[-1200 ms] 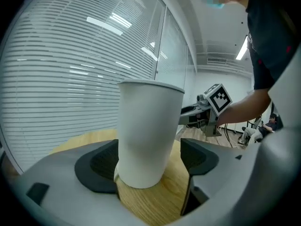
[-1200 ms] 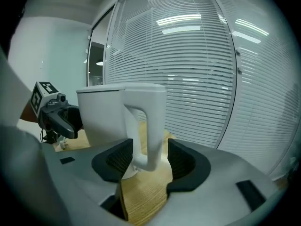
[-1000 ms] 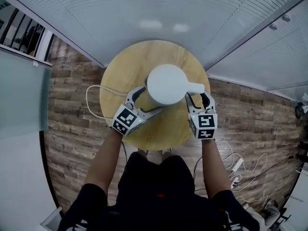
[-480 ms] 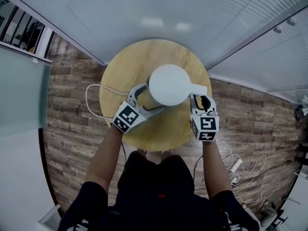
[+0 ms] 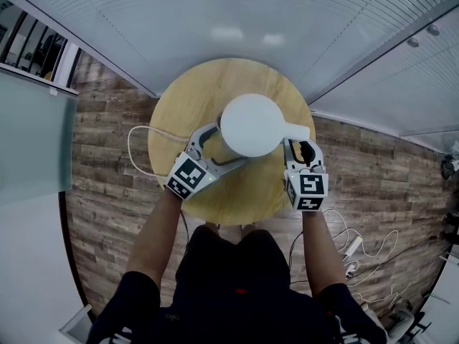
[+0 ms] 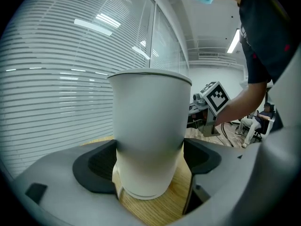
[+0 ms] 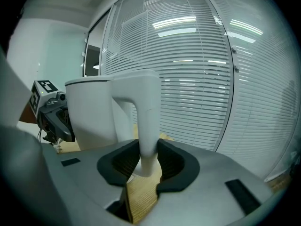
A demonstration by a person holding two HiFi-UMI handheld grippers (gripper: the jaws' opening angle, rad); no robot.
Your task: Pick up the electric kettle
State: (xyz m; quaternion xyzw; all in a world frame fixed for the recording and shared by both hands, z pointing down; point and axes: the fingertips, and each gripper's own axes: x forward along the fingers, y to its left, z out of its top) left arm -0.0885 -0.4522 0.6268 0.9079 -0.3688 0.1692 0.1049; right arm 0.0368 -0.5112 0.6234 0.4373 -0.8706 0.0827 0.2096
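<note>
A white electric kettle (image 5: pixel 251 124) stands upright on the round wooden table (image 5: pixel 186 99). My left gripper (image 5: pixel 221 149) reaches in from the left; its two pads press on both sides of the kettle's lower body (image 6: pixel 148 131), and its far fingertip is hidden under the kettle in the head view. My right gripper (image 5: pixel 300 145) comes from the right and is shut on the kettle's white handle (image 7: pixel 146 126), which stands upright between the black pads (image 7: pixel 171 161). In the right gripper view the kettle's body (image 7: pixel 89 112) sits left of the handle, with the left gripper (image 7: pixel 59 121) beyond it.
A white cord (image 5: pixel 136 142) loops off the table's left edge onto the wooden floor. A power strip and loose cables (image 5: pixel 351 249) lie on the floor at the right. Glass walls with blinds stand close behind the table.
The right gripper's jaws have closed from wide open onto the kettle's handle. The kettle and the left gripper have barely shifted.
</note>
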